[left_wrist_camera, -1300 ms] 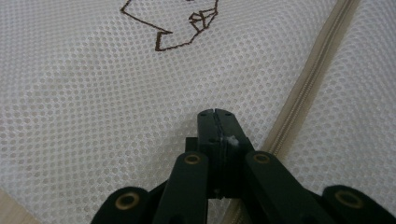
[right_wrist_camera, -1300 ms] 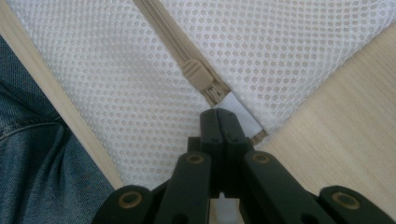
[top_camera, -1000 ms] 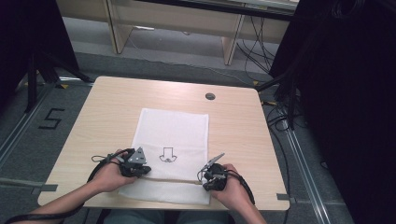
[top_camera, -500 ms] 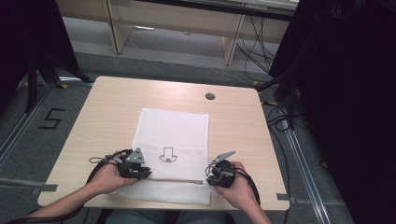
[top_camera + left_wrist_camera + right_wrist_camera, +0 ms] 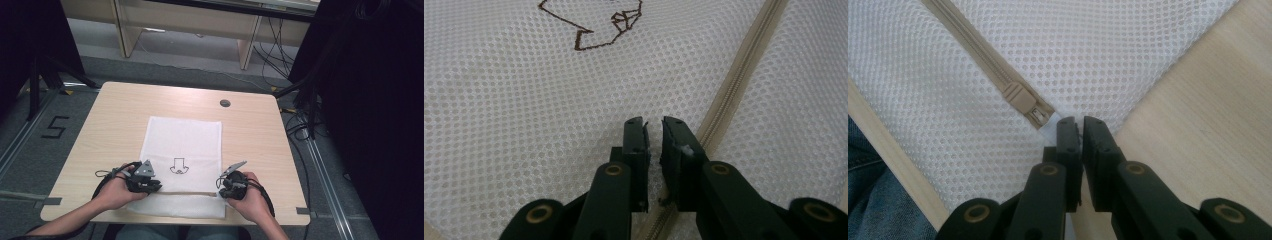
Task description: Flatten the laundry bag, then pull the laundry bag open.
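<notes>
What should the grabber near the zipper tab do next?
Probably nudge the right gripper onto the zipper tab and pinch it. Its fingers are nearly shut just beside the tab, holding nothing, on the white mesh bag.

A round grommet (image 5: 225,103) sits in the wooden table (image 5: 115,120)

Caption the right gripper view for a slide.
Right gripper poised nearly closed at the beige zipper slider of a white mesh laundry bag.

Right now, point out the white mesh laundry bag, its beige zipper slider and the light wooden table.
white mesh laundry bag (image 5: 187,137): high view, bare upper mesh.
beige zipper slider (image 5: 1020,95): right gripper view, slider body.
light wooden table (image 5: 120,110): high view, bare top left of bag.
</notes>
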Demonstrator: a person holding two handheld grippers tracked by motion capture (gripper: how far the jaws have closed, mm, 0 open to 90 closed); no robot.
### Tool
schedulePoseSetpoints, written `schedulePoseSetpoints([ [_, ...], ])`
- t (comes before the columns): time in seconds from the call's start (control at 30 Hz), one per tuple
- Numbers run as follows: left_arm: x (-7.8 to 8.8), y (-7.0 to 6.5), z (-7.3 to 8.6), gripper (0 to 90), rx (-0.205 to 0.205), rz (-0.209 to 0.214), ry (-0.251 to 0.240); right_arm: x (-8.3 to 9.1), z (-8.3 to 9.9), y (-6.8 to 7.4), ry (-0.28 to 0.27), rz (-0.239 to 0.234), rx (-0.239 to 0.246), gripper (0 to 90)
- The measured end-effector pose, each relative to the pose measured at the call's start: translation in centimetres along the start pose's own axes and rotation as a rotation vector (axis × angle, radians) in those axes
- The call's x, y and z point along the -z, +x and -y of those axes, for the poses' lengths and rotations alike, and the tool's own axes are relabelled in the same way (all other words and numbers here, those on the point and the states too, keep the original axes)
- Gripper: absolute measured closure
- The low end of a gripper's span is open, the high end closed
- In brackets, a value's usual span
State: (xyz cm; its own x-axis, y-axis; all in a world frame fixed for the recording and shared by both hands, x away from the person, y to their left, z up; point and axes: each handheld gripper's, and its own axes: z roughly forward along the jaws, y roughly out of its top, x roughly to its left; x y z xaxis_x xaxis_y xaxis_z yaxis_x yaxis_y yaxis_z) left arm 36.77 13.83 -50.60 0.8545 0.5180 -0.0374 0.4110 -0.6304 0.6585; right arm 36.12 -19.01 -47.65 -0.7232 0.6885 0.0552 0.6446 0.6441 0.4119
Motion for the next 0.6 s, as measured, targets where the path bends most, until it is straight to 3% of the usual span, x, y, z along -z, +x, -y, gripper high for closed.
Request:
schedulePoseSetpoints([
  [0.23, 0.1, 0.1, 0.0, 78.2, -0.014, -0.001, 0.000, 0.0, -0.1, 0.0, -0.004, 0.001, 0.008, 86.0],
  [0.27, 0.1, 0.0, 0.1, 78.2, 0.008, -0.006, -0.002, 0.0, -0.1, -0.1, -0.006, 0.001, 0.009, 85.3],
  [0.33, 0.2, 0.1, 0.1, 72.5, 0.007, 0.002, -0.014, 0.2, -0.1, -0.2, -0.021, -0.003, -0.001, 83.4],
  [0.37, 0.3, 0.2, 0.1, 72.5, -0.007, -0.011, -0.029, 0.3, -0.1, -0.2, -0.031, 0.001, -0.005, 82.8],
  [0.4, 0.4, 0.2, 0.2, 70.9, 0.004, -0.024, -0.039, 0.7, -0.2, -0.2, -0.046, 0.006, -0.008, 81.8],
  [0.47, 0.7, 0.2, 0.2, 64.8, 0.004, -0.030, -0.067, 1.5, -0.2, -0.3, -0.082, 0.027, -0.011, 77.3],
  [0.57, 1.0, 0.2, 0.1, 61.2, -0.004, -0.021, -0.119, 1.7, -0.2, -0.3, -0.089, 0.021, -0.021, 76.0],
  [0.6, 0.9, 0.0, -0.1, 56.3, -0.013, -0.022, -0.149, 1.6, 0.0, -0.6, -0.083, 0.003, -0.058, 74.0],
])
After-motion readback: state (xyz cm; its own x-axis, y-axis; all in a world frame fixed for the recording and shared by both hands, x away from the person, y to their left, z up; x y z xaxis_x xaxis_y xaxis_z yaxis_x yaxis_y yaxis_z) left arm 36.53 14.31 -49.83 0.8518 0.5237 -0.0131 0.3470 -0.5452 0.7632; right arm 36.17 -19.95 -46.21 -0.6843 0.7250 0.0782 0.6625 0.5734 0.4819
